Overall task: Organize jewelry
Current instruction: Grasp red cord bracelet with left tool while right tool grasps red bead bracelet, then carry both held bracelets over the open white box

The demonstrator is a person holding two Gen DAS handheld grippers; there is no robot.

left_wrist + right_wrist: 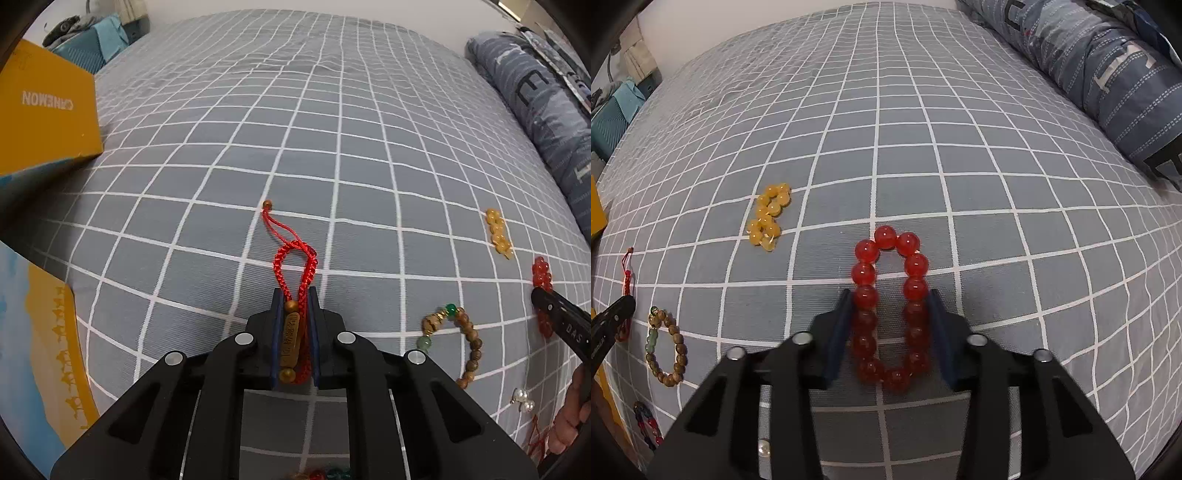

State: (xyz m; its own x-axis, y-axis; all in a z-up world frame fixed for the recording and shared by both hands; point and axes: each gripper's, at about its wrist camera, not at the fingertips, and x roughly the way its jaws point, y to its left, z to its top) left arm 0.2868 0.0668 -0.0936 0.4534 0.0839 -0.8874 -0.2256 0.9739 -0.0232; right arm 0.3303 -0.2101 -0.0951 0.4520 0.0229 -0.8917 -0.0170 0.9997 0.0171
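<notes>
Nearest the left camera, the left gripper [294,295] is clenched on the red cord bracelet [295,266], whose long axis runs straight ahead. Right gripper [891,299] brackets the red bead bracelet [889,310] lying ahead on the bedsheet [960,147]; whether it pinches it is unclear. Orange box [48,107], far left, is cut off.

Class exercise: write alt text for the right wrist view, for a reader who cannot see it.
The right gripper closes around a red bead bracelet lying on a grey checked bedsheet. A yellow bead bracelet lies further off to the left, a wooden bead bracelet near the left edge.
</notes>
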